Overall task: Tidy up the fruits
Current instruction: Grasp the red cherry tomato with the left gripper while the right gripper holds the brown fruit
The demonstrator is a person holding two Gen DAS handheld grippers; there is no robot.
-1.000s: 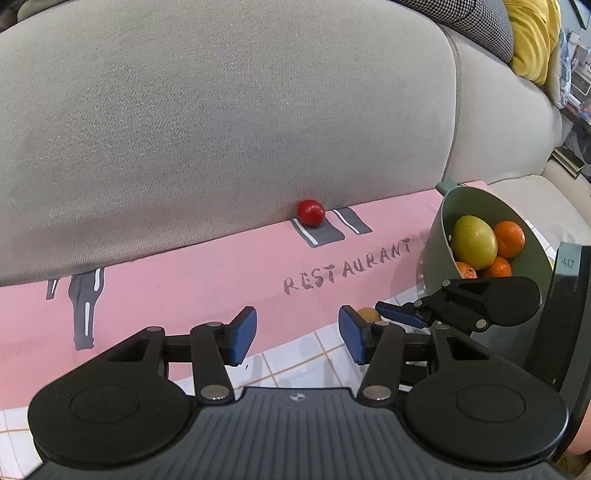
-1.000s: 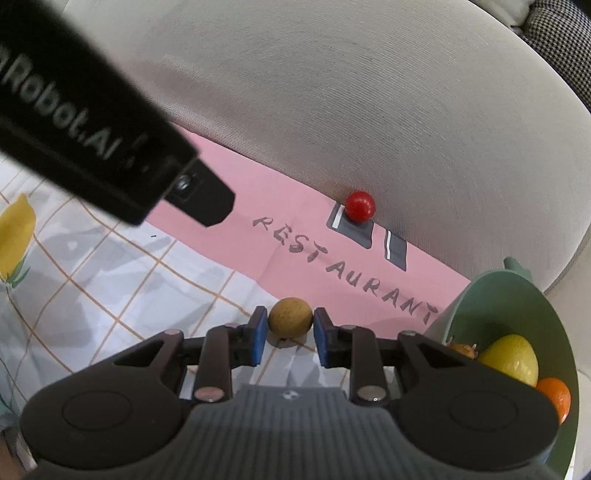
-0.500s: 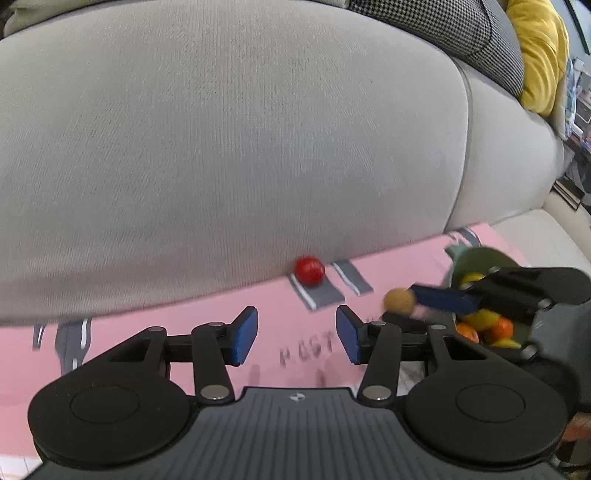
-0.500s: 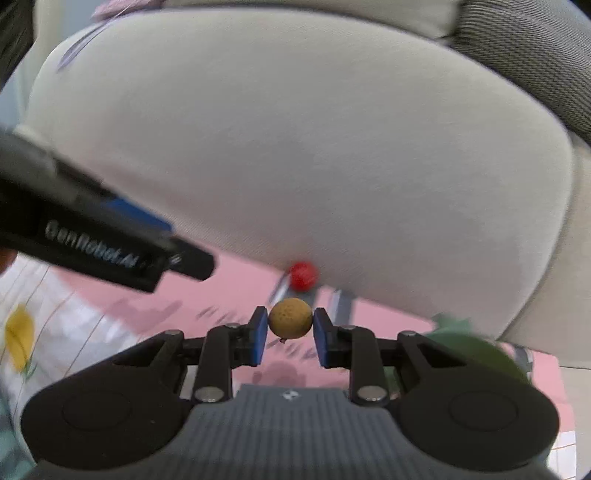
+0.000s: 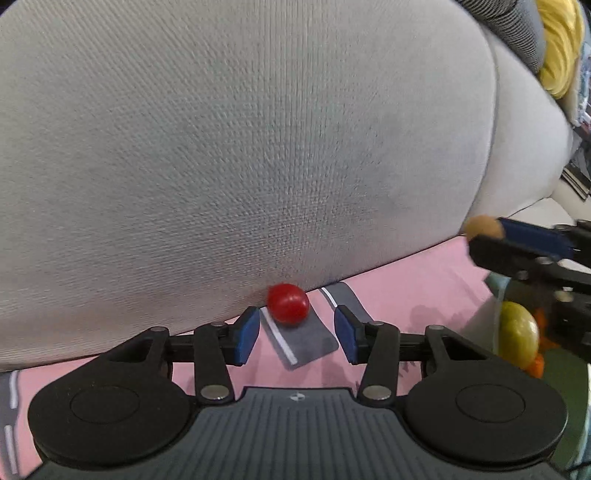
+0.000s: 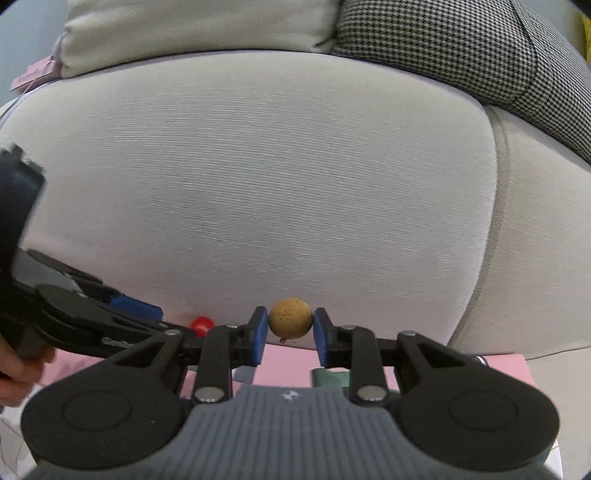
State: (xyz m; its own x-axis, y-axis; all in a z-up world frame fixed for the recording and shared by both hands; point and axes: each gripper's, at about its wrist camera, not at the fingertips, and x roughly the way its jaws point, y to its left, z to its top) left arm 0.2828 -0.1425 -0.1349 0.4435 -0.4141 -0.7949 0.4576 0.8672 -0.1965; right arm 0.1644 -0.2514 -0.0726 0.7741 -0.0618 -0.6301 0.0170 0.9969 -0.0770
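My right gripper (image 6: 290, 332) is shut on a small round tan fruit (image 6: 290, 318) and holds it in the air; the fruit also shows at the right in the left wrist view (image 5: 483, 226). My left gripper (image 5: 295, 332) is open, low over the pink cloth (image 5: 406, 280). A small red fruit (image 5: 287, 303) lies just ahead of its fingertips, against the sofa cushion (image 5: 258, 147); it also shows in the right wrist view (image 6: 201, 325). The green bowl (image 5: 565, 373) at the right edge holds a yellow-green fruit (image 5: 517, 334) and orange fruits.
The grey sofa backrest (image 6: 277, 203) fills the view behind both grippers. A checked cushion (image 6: 480, 48) and a cream cushion (image 6: 184, 29) rest on top of it. A yellow cloth (image 5: 557, 44) lies at the upper right.
My right gripper has lifted the tan fruit off the cloth and carried it up and right toward the bowl. My left gripper has moved forward, close to the red fruit.
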